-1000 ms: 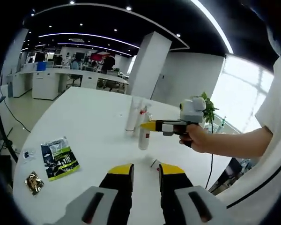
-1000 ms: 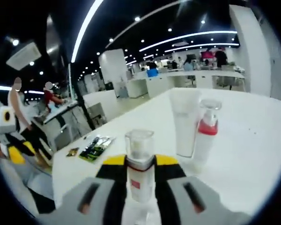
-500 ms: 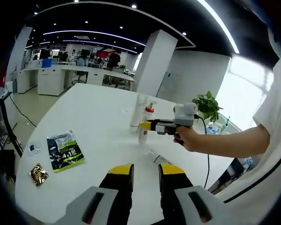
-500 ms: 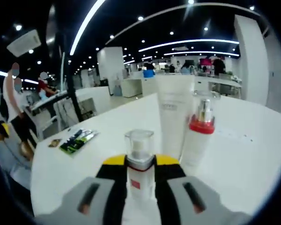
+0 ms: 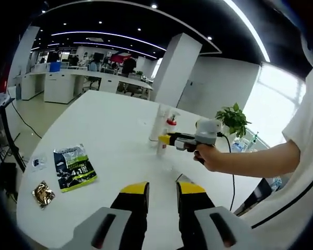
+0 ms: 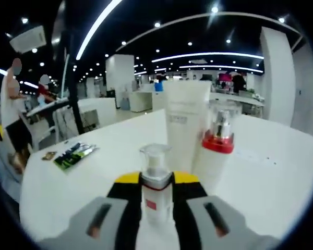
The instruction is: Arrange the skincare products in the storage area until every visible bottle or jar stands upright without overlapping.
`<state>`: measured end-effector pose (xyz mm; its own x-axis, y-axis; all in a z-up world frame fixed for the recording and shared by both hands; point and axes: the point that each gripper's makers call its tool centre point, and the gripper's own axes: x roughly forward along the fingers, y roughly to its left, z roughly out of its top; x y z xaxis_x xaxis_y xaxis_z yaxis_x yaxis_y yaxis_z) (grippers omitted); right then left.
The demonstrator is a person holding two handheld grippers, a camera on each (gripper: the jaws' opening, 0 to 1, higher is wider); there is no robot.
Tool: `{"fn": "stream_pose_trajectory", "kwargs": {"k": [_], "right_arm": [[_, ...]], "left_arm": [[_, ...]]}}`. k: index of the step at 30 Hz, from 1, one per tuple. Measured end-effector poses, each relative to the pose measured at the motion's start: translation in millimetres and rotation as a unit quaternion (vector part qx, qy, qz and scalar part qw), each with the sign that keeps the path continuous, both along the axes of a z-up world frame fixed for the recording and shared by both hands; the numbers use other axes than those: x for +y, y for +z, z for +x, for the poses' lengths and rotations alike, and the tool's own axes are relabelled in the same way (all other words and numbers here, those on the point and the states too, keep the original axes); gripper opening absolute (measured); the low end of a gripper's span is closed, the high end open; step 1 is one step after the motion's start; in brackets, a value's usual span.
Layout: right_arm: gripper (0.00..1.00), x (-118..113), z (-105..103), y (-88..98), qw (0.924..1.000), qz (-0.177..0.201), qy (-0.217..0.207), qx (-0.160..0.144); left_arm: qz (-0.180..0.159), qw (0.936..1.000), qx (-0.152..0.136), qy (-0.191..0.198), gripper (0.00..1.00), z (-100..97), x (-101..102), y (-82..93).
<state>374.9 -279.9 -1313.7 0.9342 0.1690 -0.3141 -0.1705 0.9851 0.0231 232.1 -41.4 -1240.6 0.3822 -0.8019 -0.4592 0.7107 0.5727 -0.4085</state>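
On the white table [image 5: 112, 125] a tall white tube [image 5: 158, 121] stands upright beside a pump bottle with a red collar [image 5: 170, 122]. A person's hand holds my right gripper [image 5: 166, 139] just in front of them. It is shut on a small bottle [image 5: 160, 149]. In the right gripper view this small bottle [image 6: 156, 182] has a clear cap and a red label and sits upright between the jaws of the right gripper [image 6: 156, 179]. The tube [image 6: 183, 125] and pump bottle [image 6: 216, 148] rise close behind it. My left gripper [image 5: 162, 188] is open above the table's near edge, holding nothing.
A green and black sachet [image 5: 74, 169], a gold foil packet [image 5: 42, 192] and a small clear packet [image 5: 36, 162] lie on the table's left side. The sachet [image 6: 73, 152] also lies left of the bottles. A potted plant [image 5: 232, 119] stands beyond the far edge.
My right gripper has carried the small bottle closer to the tube and pump bottle, which now loom larger. The left gripper's camera has drifted slightly; its jaws keep the same gap.
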Motion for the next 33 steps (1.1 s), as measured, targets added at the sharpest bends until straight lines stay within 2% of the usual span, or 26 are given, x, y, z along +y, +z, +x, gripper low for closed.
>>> {"fn": "stream_pose_trajectory", "kwargs": {"k": [7, 17, 27, 33], "right_arm": [[0.19, -0.1, 3.3, 0.3, 0.9997, -0.004, -0.003, -0.022], [0.19, -1.4, -0.5, 1.0, 0.9993, -0.001, -0.011, -0.037], [0.20, -4.2, -0.9, 2.0, 0.9992, 0.005, -0.019, -0.035], [0.20, -1.4, -4.1, 1.6, 0.9993, -0.005, -0.014, -0.035]], "left_arm": [[0.000, 1.0000, 0.002, 0.005, 0.21, 4.7, 3.8, -1.8], [0.000, 1.0000, 0.004, 0.003, 0.21, 11.7, 3.1, -1.9], [-0.001, 1.0000, 0.001, 0.004, 0.21, 11.5, 1.0, -0.4], [-0.003, 1.0000, 0.004, 0.008, 0.21, 7.7, -1.3, -2.7]]}}
